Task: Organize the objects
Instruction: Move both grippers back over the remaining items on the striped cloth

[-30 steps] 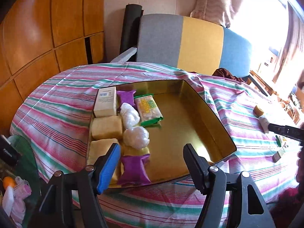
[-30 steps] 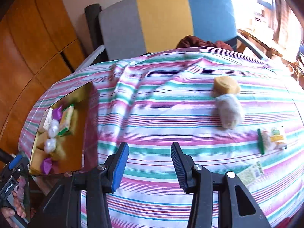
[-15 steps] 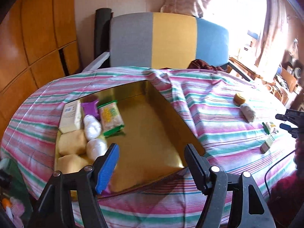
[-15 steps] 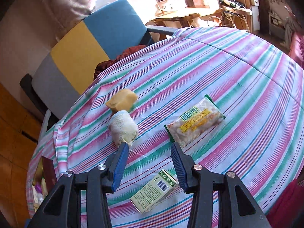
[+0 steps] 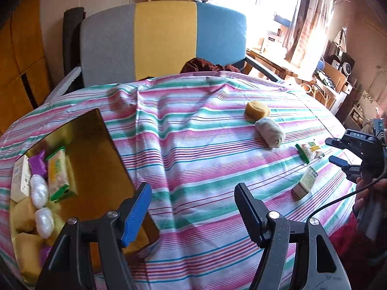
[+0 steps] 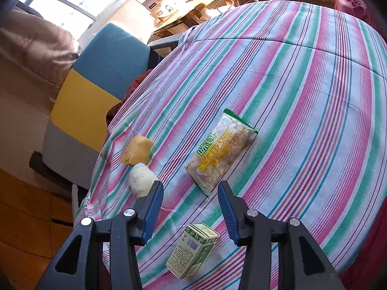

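A gold tin tray (image 5: 101, 169) lies at the left of the striped table and holds a white box, purple packets, white wrapped rolls, yellow blocks and a green snack pack. My left gripper (image 5: 192, 200) is open and empty above the tray's right rim. Loose on the cloth are a yellow block (image 6: 137, 151), a white roll (image 6: 141, 180), a green-edged snack pack (image 6: 221, 155) and a small green carton (image 6: 193, 253). My right gripper (image 6: 189, 194) is open and empty, hovering over the near end of the snack pack, above the carton. It shows in the left wrist view (image 5: 332, 151).
A chair (image 5: 164, 36) with grey, yellow and blue panels stands behind the table, with dark red cloth (image 5: 208, 66) on its seat. Wooden panelling is at the left. Cluttered desks and a bright window are at the right.
My left gripper has swung right, from over the tray toward the table's middle. My right gripper has travelled right across the table and now hovers over the snack pack and carton.
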`<state>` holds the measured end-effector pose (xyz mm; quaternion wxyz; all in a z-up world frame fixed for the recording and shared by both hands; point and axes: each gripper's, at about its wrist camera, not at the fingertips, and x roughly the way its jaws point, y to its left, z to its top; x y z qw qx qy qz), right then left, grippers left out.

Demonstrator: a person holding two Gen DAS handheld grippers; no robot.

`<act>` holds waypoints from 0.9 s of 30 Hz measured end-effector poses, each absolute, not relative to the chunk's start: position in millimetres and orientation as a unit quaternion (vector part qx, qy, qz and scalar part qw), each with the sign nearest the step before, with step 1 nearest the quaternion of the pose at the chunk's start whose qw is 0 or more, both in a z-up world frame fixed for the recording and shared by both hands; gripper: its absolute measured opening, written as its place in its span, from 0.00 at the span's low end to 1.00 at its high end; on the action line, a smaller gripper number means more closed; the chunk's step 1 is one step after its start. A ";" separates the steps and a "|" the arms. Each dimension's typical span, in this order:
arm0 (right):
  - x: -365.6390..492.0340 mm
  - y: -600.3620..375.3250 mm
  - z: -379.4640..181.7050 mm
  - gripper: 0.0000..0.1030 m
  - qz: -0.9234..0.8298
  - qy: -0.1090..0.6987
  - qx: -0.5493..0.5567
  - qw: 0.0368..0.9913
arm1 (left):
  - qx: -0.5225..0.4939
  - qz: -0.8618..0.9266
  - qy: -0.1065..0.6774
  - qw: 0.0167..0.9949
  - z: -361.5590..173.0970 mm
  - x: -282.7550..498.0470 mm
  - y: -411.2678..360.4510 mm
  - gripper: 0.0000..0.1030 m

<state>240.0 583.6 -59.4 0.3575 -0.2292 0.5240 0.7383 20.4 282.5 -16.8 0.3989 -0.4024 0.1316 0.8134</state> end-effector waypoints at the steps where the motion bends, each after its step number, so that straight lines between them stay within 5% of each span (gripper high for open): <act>1: 238.8 583.6 -59.8 0.46 0.739 0.526 -0.228 0.352 | -0.409 0.808 0.134 0.401 -20.0 19.5 292.1 0.69; 7: 256.5 587.1 -56.4 0.46 0.735 0.558 -0.170 0.345 | -0.430 0.780 0.149 0.429 -33.2 17.4 348.8 0.69; 13: 274.9 593.8 -64.1 0.57 0.711 0.600 -0.129 0.344 | -0.470 0.739 0.140 0.462 -42.9 10.7 414.1 0.69; 27: 254.8 594.6 -72.5 0.57 0.716 0.616 -0.155 0.290 | -0.499 0.717 0.145 0.464 -72.4 3.8 539.6 0.84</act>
